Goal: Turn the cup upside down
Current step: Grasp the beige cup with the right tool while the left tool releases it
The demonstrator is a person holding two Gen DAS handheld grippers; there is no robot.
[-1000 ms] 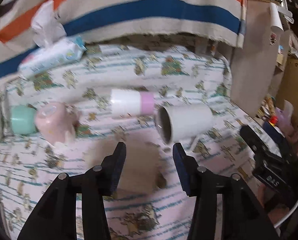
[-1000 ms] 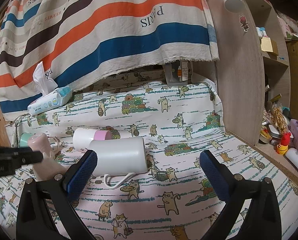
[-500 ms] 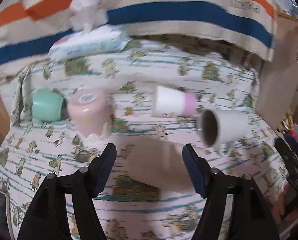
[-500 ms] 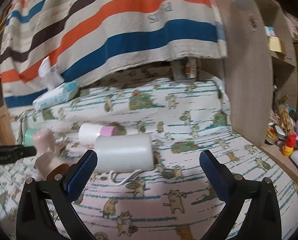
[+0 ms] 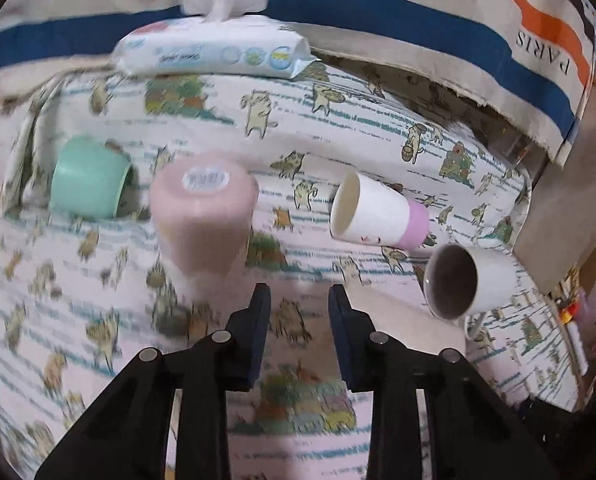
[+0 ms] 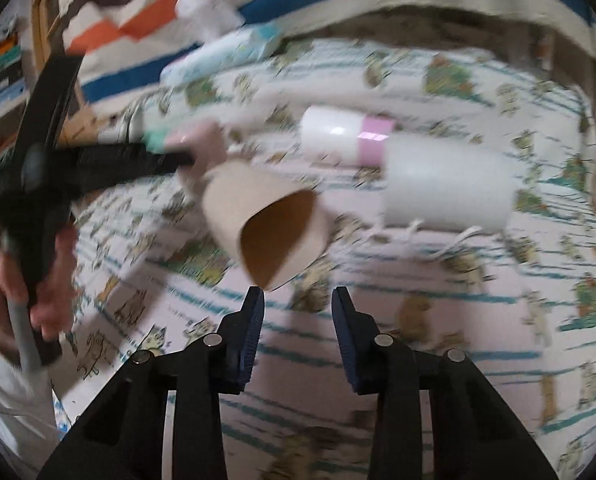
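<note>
Firstly, pink cup [image 5: 202, 216]: it is on the cat-print cloth [image 5: 337, 128], tilted. Its base with a round sticker points up and away in the left wrist view, and its brown inside faces the right wrist camera.
Left gripper [image 5: 298, 308]: the two fingers stand apart with a narrow gap, and only cloth shows between them, so it grips nothing. The blurred lower end of the pink cup is just beside its left finger. I cannot tell if they touch.
Right gripper [image 6: 298, 304]: the fingers are also apart and hold nothing. The rim of the pink cup is just above the left fingertip.
Left hand [image 6: 38, 280]: it holds the handle of the left gripper at the left edge of the right wrist view.
White mug [image 5: 465, 280]: on its side, mouth toward the left camera.
White-and-pink cup [image 5: 377, 216]: on its side, just behind the mug.
Mint cup [image 5: 86, 178]: on its side, left of the pink cup.
Wipes pack [image 5: 214, 52]: at the far edge of the cloth, below the striped fabric [image 5: 377, 12].
</note>
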